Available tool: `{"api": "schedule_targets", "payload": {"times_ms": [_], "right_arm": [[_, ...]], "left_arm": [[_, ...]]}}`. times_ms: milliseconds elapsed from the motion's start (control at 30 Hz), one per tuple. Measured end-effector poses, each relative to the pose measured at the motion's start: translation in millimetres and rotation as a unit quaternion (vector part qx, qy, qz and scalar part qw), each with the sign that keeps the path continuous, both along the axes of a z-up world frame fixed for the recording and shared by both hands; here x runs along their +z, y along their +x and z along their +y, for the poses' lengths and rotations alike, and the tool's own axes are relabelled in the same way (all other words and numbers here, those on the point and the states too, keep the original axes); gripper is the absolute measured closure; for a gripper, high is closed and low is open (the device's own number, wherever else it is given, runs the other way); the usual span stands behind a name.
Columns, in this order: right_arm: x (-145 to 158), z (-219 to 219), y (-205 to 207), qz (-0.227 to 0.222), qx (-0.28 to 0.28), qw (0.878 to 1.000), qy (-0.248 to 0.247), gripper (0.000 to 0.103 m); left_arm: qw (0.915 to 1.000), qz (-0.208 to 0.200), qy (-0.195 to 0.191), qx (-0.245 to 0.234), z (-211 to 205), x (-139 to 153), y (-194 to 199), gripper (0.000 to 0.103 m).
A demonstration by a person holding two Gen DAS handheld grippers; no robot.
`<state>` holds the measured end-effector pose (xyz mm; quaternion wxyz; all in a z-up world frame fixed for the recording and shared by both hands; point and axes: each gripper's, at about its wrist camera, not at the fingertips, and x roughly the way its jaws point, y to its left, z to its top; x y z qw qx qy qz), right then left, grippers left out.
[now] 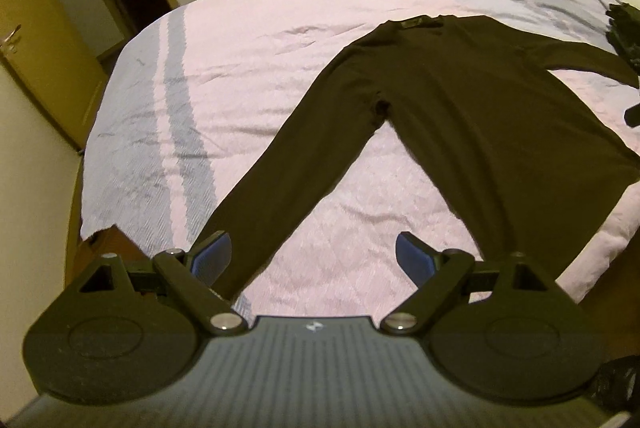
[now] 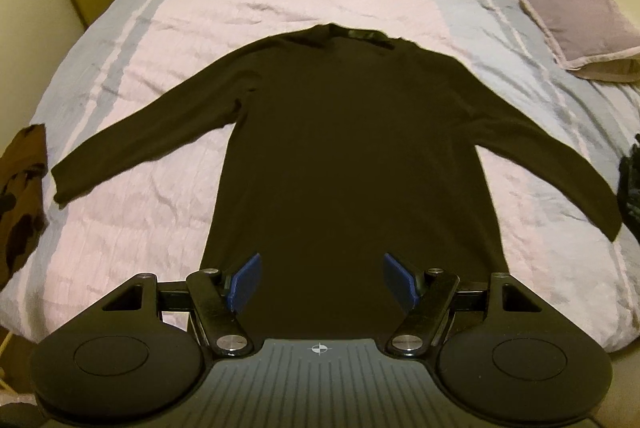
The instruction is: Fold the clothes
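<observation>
A black long-sleeved top (image 2: 352, 148) lies flat on the bed, collar at the far end, both sleeves spread out to the sides. In the left wrist view the same black top (image 1: 472, 108) stretches away to the right, and its near sleeve runs down toward my left gripper (image 1: 314, 256). That gripper is open above the sleeve's cuff end, blue pads wide apart and nothing between them. My right gripper (image 2: 320, 278) hovers open over the hem in the middle of the top, not touching the cloth.
The bed has a pink and pale blue striped cover (image 2: 140, 228). A mauve pillow (image 2: 572, 16) rests at its far right corner. A brown patterned garment (image 2: 22, 196) lies at the left edge, a dark heap (image 1: 624, 32) at the right. Wardrobe doors (image 1: 36, 40) stand to the left.
</observation>
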<state>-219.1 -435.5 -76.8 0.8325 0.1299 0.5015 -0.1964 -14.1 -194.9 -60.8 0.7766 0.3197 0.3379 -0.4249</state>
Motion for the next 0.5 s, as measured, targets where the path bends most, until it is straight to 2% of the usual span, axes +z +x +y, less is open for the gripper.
{"api": "schedule_targets", "payload": {"times_ms": [67,167,267,367,500], "right_arm": [[-10,2,5,-0.005,0.019,1.000,0.005,0.032],[-26,10,16,-0.016,0.056,0.998,0.009,0.033],[-41,39,36,-0.019,0.121,0.992,-0.016,0.033],[-51,78,63,-0.034,0.199,0.978,-0.041,0.033],[-67,136,106,-0.068,0.293,0.951,-0.075,0.033]], "left_arm": [[0.9999,-0.011,0.006,-0.001,8,-2,-1,0.016],[0.9983,-0.046,0.036,-0.006,24,-9,0,0.016],[0.9953,-0.071,0.065,-0.007,45,-18,12,0.016],[0.9941,-0.068,0.084,-0.001,63,-31,36,0.016],[0.9927,-0.070,0.096,-0.015,73,-51,75,0.016]]}}
